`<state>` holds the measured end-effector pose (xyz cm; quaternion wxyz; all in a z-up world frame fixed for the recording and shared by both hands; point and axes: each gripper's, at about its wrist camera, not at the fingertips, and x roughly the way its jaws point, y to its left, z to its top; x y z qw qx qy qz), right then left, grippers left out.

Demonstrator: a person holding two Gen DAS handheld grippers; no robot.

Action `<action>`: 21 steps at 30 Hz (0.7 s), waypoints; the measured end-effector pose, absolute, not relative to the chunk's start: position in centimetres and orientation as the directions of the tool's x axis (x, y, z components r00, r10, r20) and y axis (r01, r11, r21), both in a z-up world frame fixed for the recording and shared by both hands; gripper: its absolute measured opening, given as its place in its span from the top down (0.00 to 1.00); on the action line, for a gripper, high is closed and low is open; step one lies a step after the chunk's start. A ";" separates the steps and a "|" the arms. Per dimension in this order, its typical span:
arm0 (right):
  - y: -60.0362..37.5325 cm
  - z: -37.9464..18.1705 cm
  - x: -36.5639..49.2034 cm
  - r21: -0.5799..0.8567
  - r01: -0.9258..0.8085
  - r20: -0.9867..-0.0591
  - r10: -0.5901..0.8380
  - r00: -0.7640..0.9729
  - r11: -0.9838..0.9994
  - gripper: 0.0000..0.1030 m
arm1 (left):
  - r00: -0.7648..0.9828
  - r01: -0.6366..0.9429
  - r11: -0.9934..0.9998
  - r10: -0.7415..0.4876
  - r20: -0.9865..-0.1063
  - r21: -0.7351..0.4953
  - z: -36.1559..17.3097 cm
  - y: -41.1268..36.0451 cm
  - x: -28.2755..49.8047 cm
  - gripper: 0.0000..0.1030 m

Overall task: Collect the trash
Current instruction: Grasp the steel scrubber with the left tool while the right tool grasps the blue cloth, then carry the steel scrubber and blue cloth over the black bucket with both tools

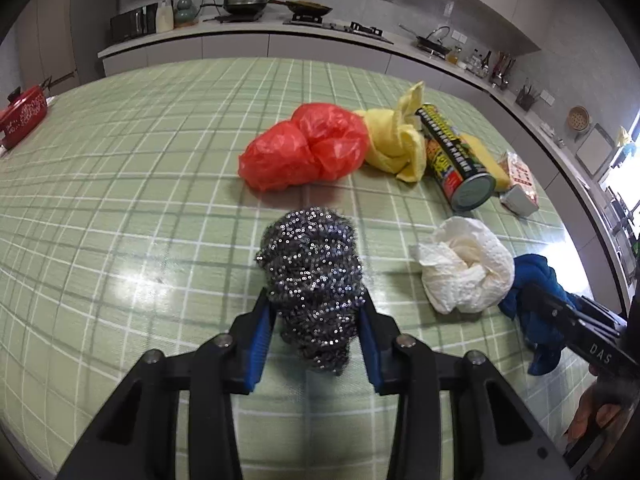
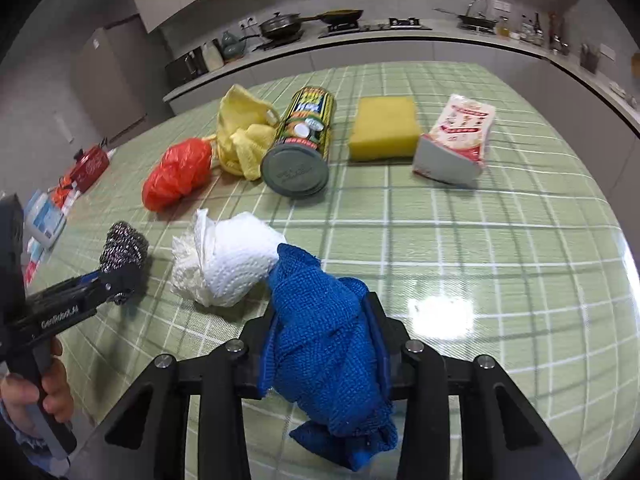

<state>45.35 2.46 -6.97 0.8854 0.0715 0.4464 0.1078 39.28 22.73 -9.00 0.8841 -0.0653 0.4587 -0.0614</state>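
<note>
Right now both tools are loaded. The left gripper (image 1: 316,320) is clamped on a steel wool ball (image 1: 314,280), its blue pads pressed into the sides of the ball, which sticks out beyond the fingertips above the green checked table (image 1: 120,200). The right gripper (image 2: 326,332) is closed on a blue cloth (image 2: 324,336), which bulges up between the fingers and hangs in folds below them.

Taking the crumpled white paper towel (image 2: 228,264) as the landmark: the blue cloth touches its right side, and the steel wool ball sits to its left, apart from it. Behind the towel lies a red plastic bag (image 2: 178,178), and right of the bag a knotted yellow cloth (image 2: 240,136) touches it. A printed can (image 2: 302,148) lies on its side against the yellow cloth, its grey end facing the towel. Farther right of the can, apart from it, rest a yellow sponge (image 2: 384,128) and then a torn snack packet (image 2: 458,140).

Open tablecloth stretches to the right of the towel and in front of the sponge and packet, out to the table's right edge. Left of the towel, in the left wrist view, a broad bare stretch of cloth runs to the far left edge, where a red pot (image 1: 22,116) sits. Beyond the table's far edge is a kitchen counter (image 1: 240,36) carrying pans.
</note>
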 end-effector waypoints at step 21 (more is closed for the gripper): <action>-4.4 -0.7 39.6 0.408 0.044 -0.615 0.238 0.751 0.912 0.61 | 0.609 0.254 0.949 -0.305 -0.732 -0.184 -4.8 16.3 35.9 0.60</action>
